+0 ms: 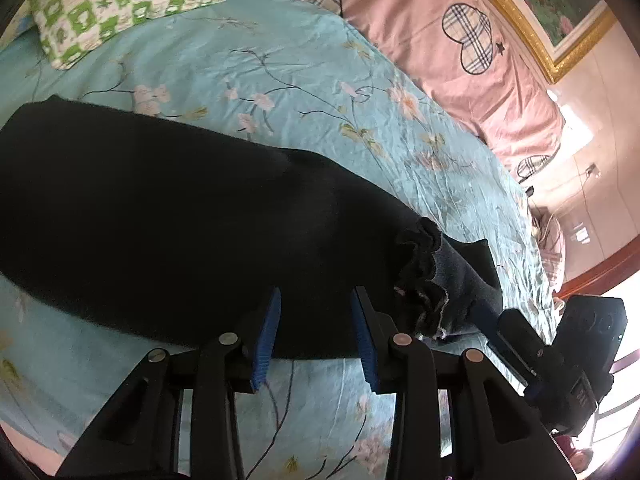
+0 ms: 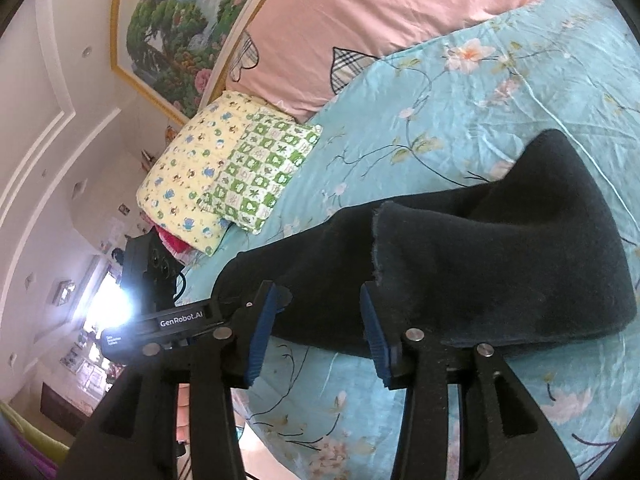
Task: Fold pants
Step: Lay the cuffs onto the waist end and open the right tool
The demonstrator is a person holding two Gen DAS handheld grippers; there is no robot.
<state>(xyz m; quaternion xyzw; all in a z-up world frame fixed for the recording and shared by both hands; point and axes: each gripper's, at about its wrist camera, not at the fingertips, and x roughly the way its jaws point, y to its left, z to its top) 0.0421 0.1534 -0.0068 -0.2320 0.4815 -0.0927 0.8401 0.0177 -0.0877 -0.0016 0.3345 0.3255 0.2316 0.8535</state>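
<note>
The black pants [image 1: 160, 220] lie folded lengthwise on the bed sheet [image 1: 280, 72], a turquoise floral fabric, with the ruffled waistband [image 1: 420, 272] at the near right edge in the left wrist view. The left hand-held gripper [image 1: 316, 320] hovers over the near edge of the pants, jaws spread, nothing pinched. The right hand-held gripper [image 2: 318, 320] sits at the other end, jaws spread, the fabric edge between the pads but not clamped. A green checked pillow [image 2: 260, 172] lies beyond.
</note>
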